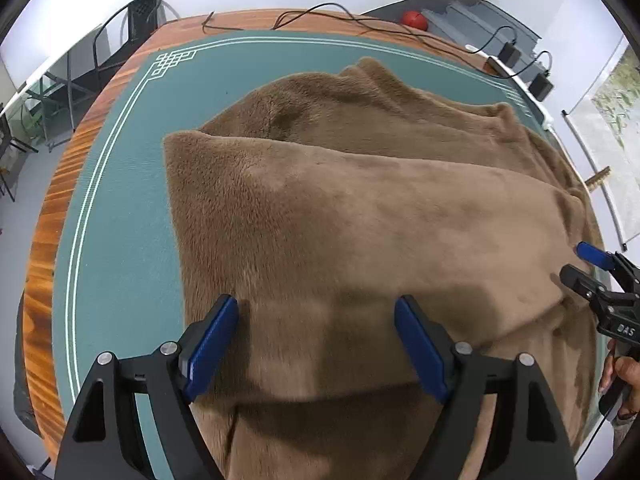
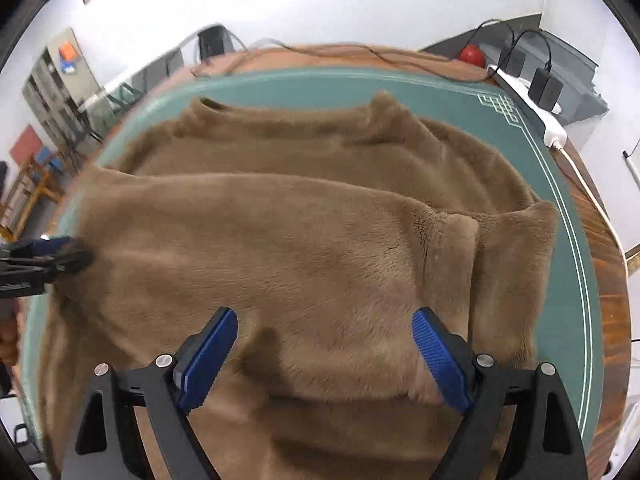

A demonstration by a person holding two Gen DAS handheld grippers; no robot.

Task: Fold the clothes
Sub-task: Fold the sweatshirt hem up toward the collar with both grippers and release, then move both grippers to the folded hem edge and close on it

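Only the left wrist view catches the person's hand (image 1: 620,376) gripping the right tool's handle. Both claws hover low over the cloth, the left gripper (image 1: 316,344) and the right gripper (image 2: 324,352) each with fingers spread apart, holding nothing. The brown fleece garment (image 2: 304,240) lies partly folded, plush, on the green mat (image 1: 120,208).
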